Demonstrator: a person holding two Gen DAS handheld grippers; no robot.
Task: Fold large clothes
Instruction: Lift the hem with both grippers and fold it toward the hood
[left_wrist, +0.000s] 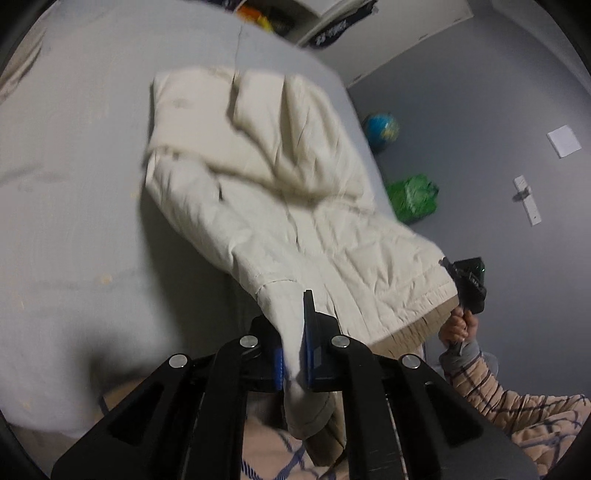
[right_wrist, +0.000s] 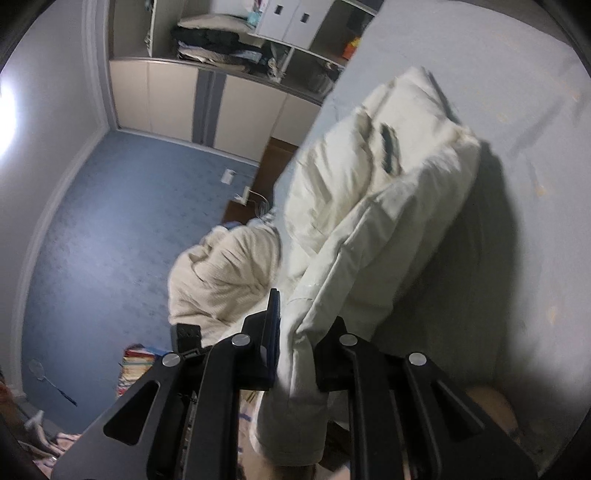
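Both jaws clamp cream jacket (left_wrist: 295, 206) hem, lifted off bed (left_wrist: 74, 184).

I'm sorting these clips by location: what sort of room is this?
Most likely a bedroom. The cream padded coat lies across a wide bed with a pale sheet, an open wardrobe holds stacked clothes, and the floor is blue carpet with a globe on it.

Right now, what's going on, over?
Left gripper and right gripper: jaws shut on cream jacket. Jacket lifted off grey bed. Nothing blocking.
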